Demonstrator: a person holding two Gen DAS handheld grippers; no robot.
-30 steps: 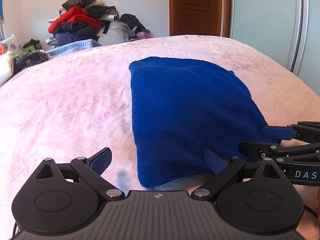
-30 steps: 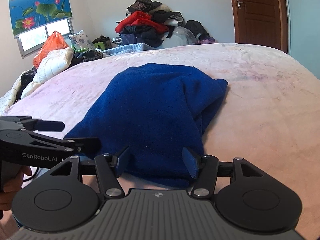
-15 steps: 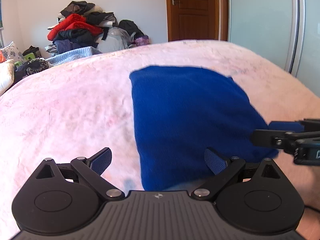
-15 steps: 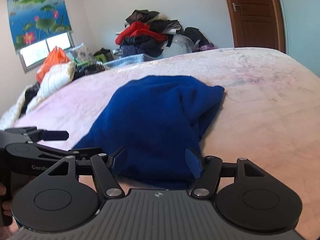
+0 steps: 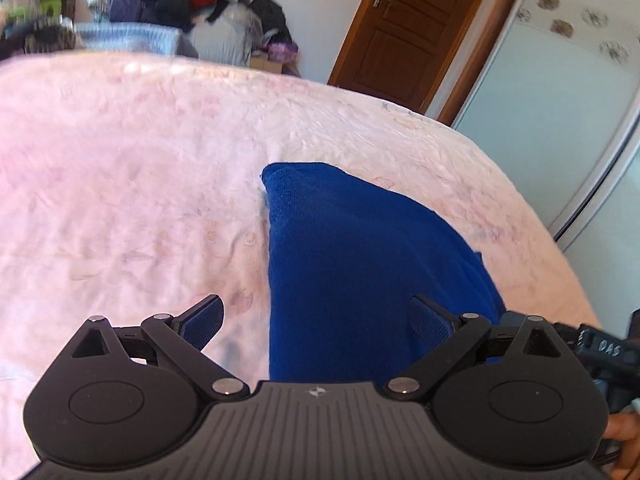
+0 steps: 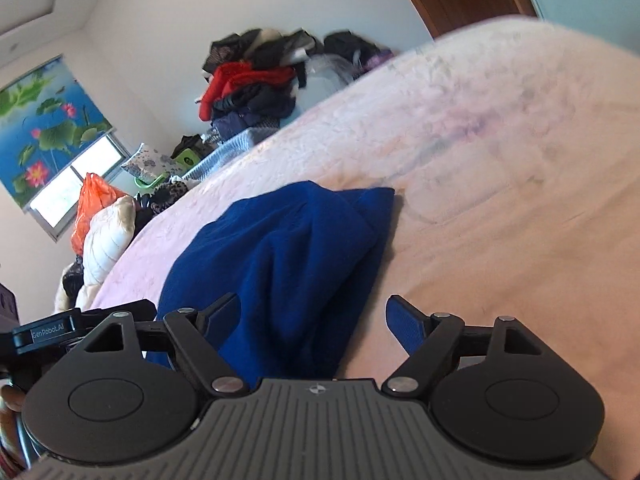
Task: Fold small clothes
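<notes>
- A folded blue knit garment [image 5: 360,264] lies flat on the pink bedspread [image 5: 132,184], near the front edge of the bed.
- The left gripper [image 5: 316,320] has its jaws spread wide. The blue pads are apart and press on nothing; the left side edge of the garment is between them.
- The right gripper [image 6: 314,320] has its jaws opening. The near end of the garment lies between its pads, but they do not press on it.
- In the right wrist view the garment [image 6: 288,248] shows a thick fold along its right side.
- Behind the bed there is a pile of clothes [image 6: 256,84] against the wall, and a brown wooden door [image 5: 404,36] next to it.
</notes>
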